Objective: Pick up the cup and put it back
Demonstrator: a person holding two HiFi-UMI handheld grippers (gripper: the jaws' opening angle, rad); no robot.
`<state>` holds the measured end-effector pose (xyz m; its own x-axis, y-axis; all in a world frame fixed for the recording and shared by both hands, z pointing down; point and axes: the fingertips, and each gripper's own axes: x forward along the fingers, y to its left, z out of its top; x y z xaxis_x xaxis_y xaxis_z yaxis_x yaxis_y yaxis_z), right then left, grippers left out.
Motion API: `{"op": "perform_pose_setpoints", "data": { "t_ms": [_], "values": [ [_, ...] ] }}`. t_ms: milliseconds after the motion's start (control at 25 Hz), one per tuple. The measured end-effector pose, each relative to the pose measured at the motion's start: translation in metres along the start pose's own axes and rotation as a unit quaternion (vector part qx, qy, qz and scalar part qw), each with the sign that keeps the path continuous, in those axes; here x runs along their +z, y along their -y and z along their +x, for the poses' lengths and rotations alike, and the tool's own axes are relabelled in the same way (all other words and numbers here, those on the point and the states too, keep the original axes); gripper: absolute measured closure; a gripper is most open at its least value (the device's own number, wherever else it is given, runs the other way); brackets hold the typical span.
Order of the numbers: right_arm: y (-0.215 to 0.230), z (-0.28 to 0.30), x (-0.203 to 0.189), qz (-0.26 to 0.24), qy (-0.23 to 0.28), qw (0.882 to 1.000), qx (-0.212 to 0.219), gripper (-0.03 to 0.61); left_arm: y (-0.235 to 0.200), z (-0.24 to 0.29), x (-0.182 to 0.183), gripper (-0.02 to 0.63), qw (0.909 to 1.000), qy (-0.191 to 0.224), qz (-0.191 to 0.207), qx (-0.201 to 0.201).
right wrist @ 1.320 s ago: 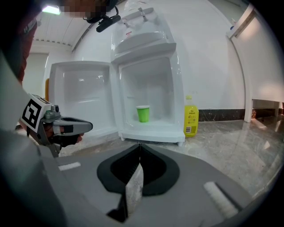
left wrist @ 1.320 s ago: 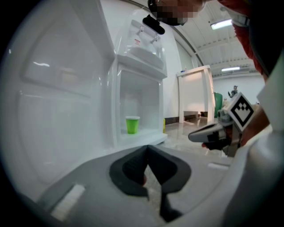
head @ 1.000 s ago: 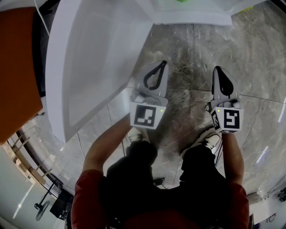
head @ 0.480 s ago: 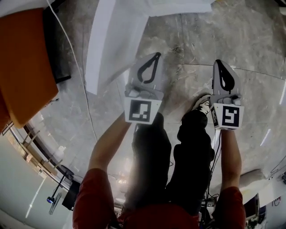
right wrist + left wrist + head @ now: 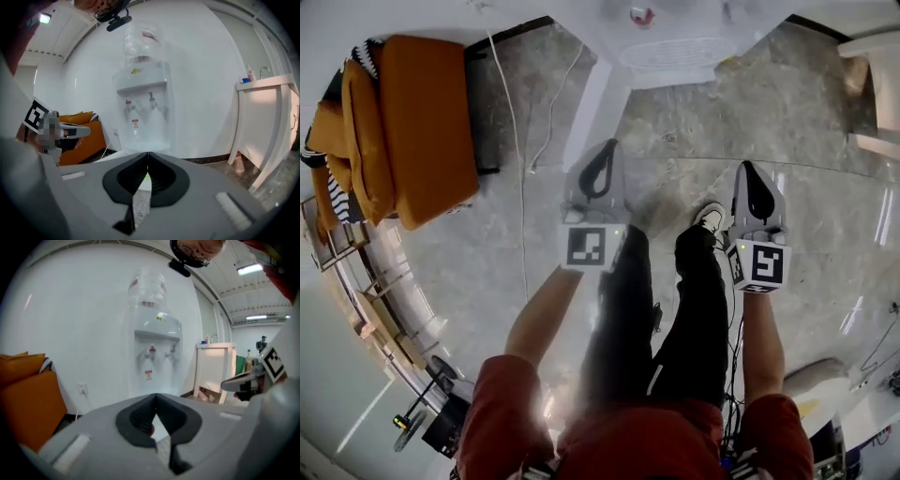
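No cup shows in any view. My left gripper (image 5: 608, 146) and my right gripper (image 5: 748, 167) are held side by side in front of the person, above the marble floor. Both are shut with nothing between the jaws. In the left gripper view the left gripper (image 5: 154, 397) points at a white water dispenser (image 5: 157, 333) with a bottle on top. The right gripper (image 5: 148, 154) faces the same dispenser (image 5: 140, 89). In the head view the dispenser (image 5: 670, 42) lies at the top edge.
An orange sofa (image 5: 422, 131) stands at the left by the wall, and a white cable (image 5: 520, 141) runs across the floor beside it. A white stand with a sink (image 5: 267, 108) is to the right of the dispenser. The person's legs and shoes (image 5: 710, 217) are below the grippers.
The head view has pulled up and back: the white dispenser shrank toward the top edge and the whole sofa came into view. Both grippers stayed shut and side by side.
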<state>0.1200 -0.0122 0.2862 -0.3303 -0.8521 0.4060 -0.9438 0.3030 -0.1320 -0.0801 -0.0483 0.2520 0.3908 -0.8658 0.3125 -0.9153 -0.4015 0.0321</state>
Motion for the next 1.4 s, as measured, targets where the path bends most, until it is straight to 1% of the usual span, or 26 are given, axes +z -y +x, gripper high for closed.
{"op": "perform_pose_setpoints", "data": {
  "t_ms": [80,160,280,320,400,480,560,640,800,1000,1080,1240,1400],
  "values": [
    [-0.006,-0.023,0.047,0.010,-0.004,1.000,-0.006,0.577,-0.002,-0.021,0.053,0.614,0.9999,-0.003,-0.012,0.009],
    [-0.013,-0.044,0.095,0.018,-0.001,1.000,-0.008,0.577,-0.002,-0.041,0.104,0.614,0.9998,-0.012,-0.013,0.010],
    [-0.029,-0.071,0.167,-0.002,0.008,1.000,0.007,0.577,0.004,-0.068,0.181,0.614,0.9999,-0.011,-0.004,0.009],
    [-0.035,-0.082,0.189,-0.009,0.008,1.000,0.014,0.577,0.007,-0.079,0.204,0.614,0.9999,-0.013,-0.003,0.009],
    [-0.048,-0.100,0.233,-0.008,0.011,1.000,0.023,0.577,0.011,-0.100,0.246,0.614,0.9999,-0.013,0.002,0.006],
    [-0.059,-0.116,0.277,0.001,0.020,1.000,0.025,0.577,0.013,-0.115,0.285,0.614,0.9999,-0.002,0.010,0.005],
    [-0.069,-0.134,0.316,0.001,0.032,0.999,0.021,0.577,0.014,-0.132,0.316,0.614,0.9998,0.004,0.016,0.006],
    [-0.078,-0.153,0.350,0.001,0.045,0.999,0.017,0.577,0.016,-0.149,0.342,0.614,0.9998,0.011,0.013,0.005],
    [-0.090,-0.186,0.405,-0.008,0.059,0.998,0.004,0.577,0.018,-0.176,0.387,0.614,0.9997,0.021,0.006,0.002],
    [-0.096,-0.205,0.458,-0.034,0.090,0.995,-0.011,0.577,0.013,-0.192,0.434,0.614,0.9988,0.047,0.012,0.000],
    [-0.096,-0.211,0.470,-0.040,0.102,0.994,-0.020,0.577,0.012,-0.196,0.447,0.614,0.9982,0.058,0.015,-0.001],
    [-0.094,-0.213,0.487,-0.029,0.122,0.992,-0.027,0.577,0.003,-0.196,0.468,0.614,0.9962,0.084,0.024,0.002],
    [-0.095,-0.213,0.495,-0.033,0.132,0.990,-0.028,0.577,-0.001,-0.198,0.484,0.614,0.9943,0.104,0.025,0.004]
  ]
}}
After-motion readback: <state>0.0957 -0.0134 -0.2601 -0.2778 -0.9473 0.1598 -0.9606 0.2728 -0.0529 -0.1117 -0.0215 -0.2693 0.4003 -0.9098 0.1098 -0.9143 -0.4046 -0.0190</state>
